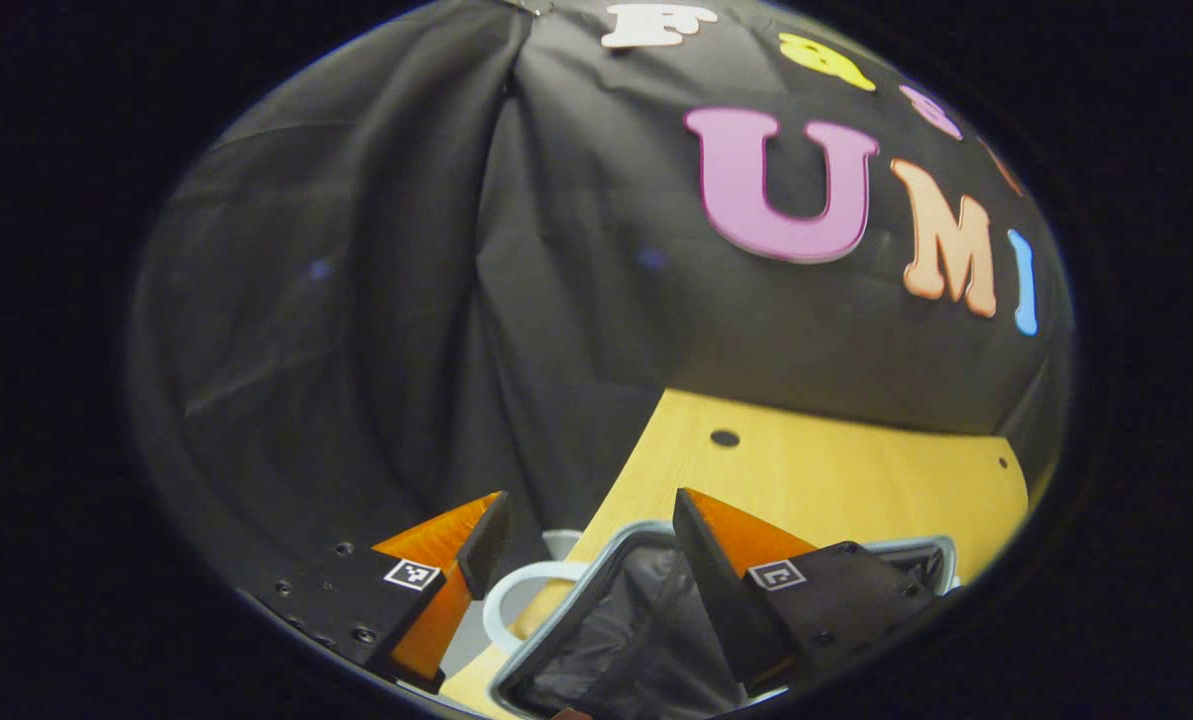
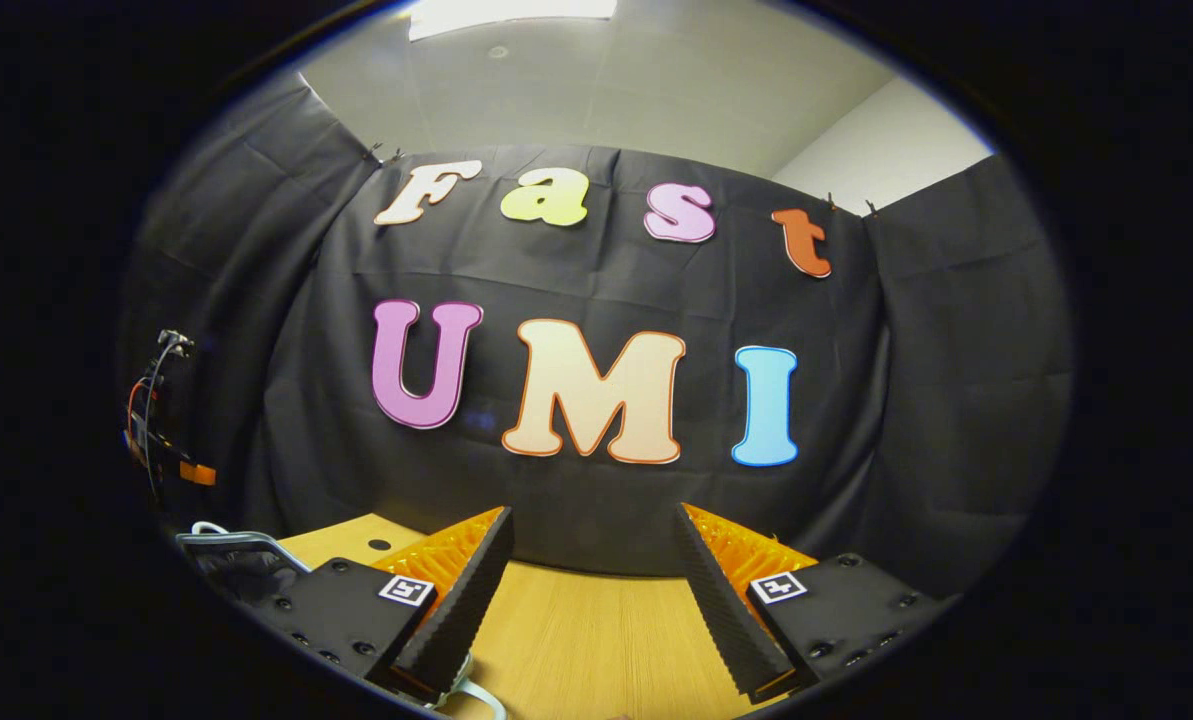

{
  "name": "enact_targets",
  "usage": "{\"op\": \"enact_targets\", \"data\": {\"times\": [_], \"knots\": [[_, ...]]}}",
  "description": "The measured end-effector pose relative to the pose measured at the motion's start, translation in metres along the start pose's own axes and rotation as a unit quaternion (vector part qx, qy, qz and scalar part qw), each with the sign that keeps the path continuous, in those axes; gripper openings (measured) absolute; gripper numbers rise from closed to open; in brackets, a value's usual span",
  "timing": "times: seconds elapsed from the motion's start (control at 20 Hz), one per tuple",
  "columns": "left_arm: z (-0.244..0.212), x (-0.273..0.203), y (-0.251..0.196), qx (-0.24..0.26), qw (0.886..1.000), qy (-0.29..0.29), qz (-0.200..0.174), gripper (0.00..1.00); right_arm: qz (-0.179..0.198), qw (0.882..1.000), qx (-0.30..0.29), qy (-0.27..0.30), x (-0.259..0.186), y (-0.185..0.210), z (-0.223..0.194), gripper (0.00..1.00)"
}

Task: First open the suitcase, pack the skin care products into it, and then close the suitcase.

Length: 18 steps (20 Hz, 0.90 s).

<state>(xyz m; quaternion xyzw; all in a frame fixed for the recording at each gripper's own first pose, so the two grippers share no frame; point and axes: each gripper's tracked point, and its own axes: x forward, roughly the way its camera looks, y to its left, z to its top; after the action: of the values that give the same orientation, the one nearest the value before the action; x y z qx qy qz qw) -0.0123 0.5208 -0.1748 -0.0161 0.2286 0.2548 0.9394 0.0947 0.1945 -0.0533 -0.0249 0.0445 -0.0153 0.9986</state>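
Left gripper: fingers apart, holding nothing, above the table edge.
Right gripper: fingers apart, holding nothing, above the wooden table.
Suitcase: open on the table; in the left gripper view its grey-rimmed, dark-lined half lies under the fingers.
Handle: a pale loop at the suitcase's left side.

The suitcase, apparently open, lies on the table before the cloth wall.
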Motion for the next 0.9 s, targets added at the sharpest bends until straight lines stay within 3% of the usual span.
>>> {"op": "enact_targets", "data": {"times": [0.1, 0.2, 0.3, 0.4, 0.5, 0.9], "knots": [[0.037, -0.024, -0.011, -0.001, 0.997, -0.067, 0.024, 0.95, 0.003, 1.000, 0.005, -0.008, -0.002, -0.008, 0.005, 0.99], [0.054, -0.055, -0.039, 0.016, 0.995, -0.092, 0.016, 0.95, 0.007, 1.000, 0.010, -0.014, -0.006, -0.017, 0.009, 1.00], [0.058, -0.087, -0.081, 0.034, 0.993, -0.110, -0.011, 0.95, 0.010, 1.000, 0.014, -0.020, -0.010, -0.029, 0.013, 0.95], [0.063, -0.124, -0.117, 0.047, 0.990, -0.126, -0.040, 0.95, 0.012, 0.999, 0.022, -0.027, -0.016, -0.043, 0.017, 1.00], [0.068, -0.146, -0.157, 0.048, 0.987, -0.139, -0.069, 0.94, 0.014, 0.999, 0.032, -0.033, -0.021, -0.058, 0.020, 0.95], [0.050, -0.223, -0.330, 0.060, 0.971, -0.146, -0.179, 0.94, 0.016, 0.997, 0.056, -0.040, -0.044, -0.121, 0.021, 0.98]]}}
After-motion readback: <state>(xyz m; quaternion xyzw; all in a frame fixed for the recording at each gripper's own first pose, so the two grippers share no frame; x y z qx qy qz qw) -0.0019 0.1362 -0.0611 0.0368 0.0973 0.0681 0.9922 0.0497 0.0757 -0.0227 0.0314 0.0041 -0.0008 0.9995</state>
